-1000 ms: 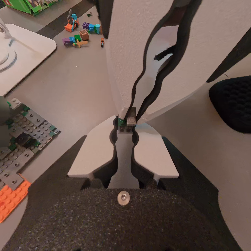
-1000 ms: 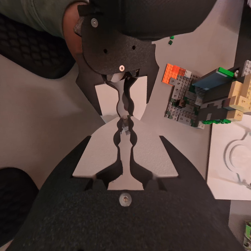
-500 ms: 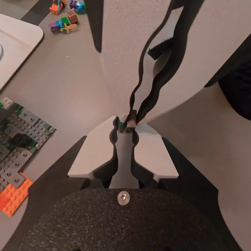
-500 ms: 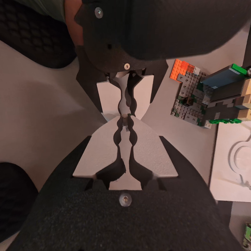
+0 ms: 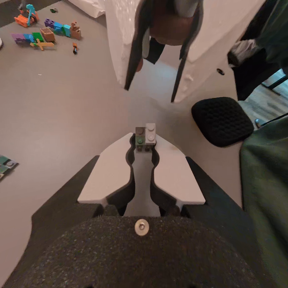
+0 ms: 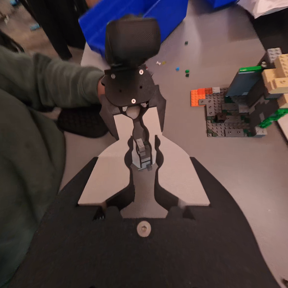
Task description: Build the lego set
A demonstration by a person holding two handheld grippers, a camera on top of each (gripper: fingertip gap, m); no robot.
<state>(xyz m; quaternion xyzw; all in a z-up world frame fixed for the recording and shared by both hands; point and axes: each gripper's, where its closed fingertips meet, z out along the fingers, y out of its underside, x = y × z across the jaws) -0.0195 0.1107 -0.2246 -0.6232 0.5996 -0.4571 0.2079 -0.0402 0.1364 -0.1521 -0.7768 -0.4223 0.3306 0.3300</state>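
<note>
Left gripper (image 5: 144,141) is clamped on a little brick cluster (image 5: 145,137) right at its tips: a light grey two-stud piece sits next to a dark grey stud and a green stud, with a grey block under them. From the right wrist view you can see the same cluster (image 6: 142,152) pinched between the left gripper's black pads, hanging above the grey surface (image 5: 70,101).

Right gripper (image 6: 143,149) has its fingers spread apart with nothing in them. In the left wrist view it (image 5: 149,95) sits farther off, well clear of the cluster, with its white fingers (image 5: 118,46) pointing down toward it and a clear gap between them.

Main build (image 6: 243,106) sits on the surface off to the right in the right wrist view: grey studded base plates with an orange corner, and a taller part in blue, tan and green rising at its far side. Only a corner of it (image 5: 6,166) shows at the left edge of the left wrist view.

A bunch of small colourful pieces (image 5: 45,33) is lying on the surface at the upper left of the left wrist view, in purple, blue, green, brown and orange. A few tiny loose bits (image 6: 182,68) are scattered beyond the build. A blue bin (image 6: 140,17) is at the back, and a black mesh pad (image 5: 221,120) sits at the surface edge. A person's green sleeve (image 6: 46,81) leads to the left gripper.
</note>
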